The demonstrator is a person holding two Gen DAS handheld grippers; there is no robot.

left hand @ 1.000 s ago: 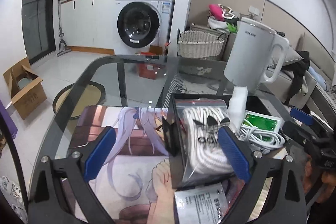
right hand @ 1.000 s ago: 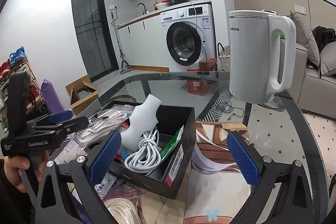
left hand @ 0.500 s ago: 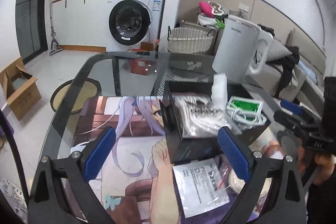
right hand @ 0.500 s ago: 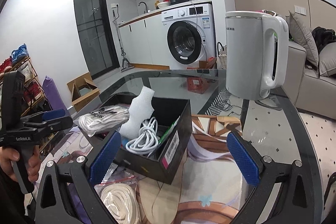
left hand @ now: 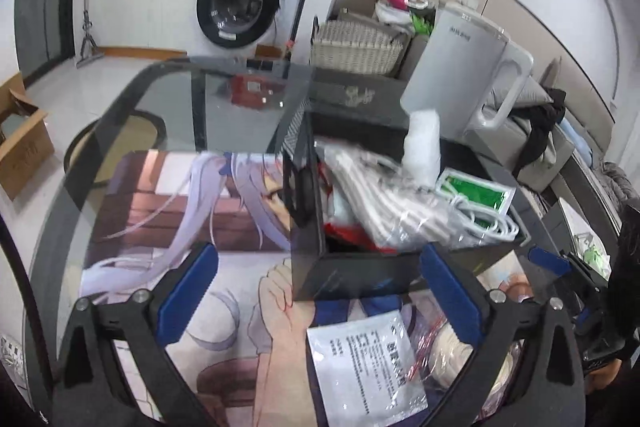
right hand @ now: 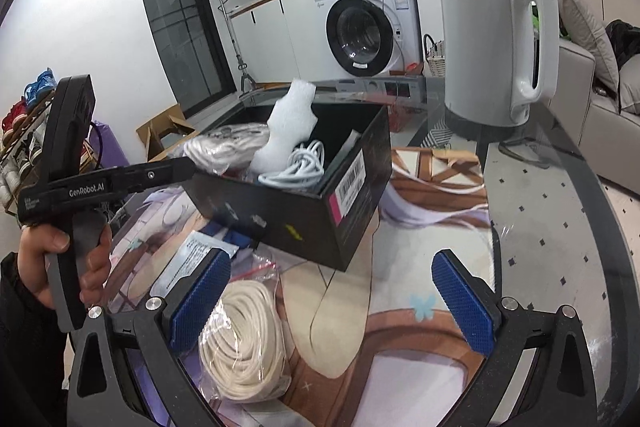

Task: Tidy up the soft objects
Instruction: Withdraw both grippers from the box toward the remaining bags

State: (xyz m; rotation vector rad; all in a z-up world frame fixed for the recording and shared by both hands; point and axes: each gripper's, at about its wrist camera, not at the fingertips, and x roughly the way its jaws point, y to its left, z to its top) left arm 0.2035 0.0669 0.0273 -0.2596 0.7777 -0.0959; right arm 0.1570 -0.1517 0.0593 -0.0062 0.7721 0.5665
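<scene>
Left wrist view: bagged rope (left hand: 384, 203), foam (left hand: 422, 147) and cable (left hand: 488, 223) are held in the black box (left hand: 352, 275); left jaws are opening, right jaws are spread, nothing gripped.

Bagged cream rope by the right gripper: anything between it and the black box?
Nothing visible blocks it. The bagged cream rope lies on the mat just before the open right gripper, beside its left pad. The black box stands right behind, its top open but already crowded with cables and foam.
</scene>
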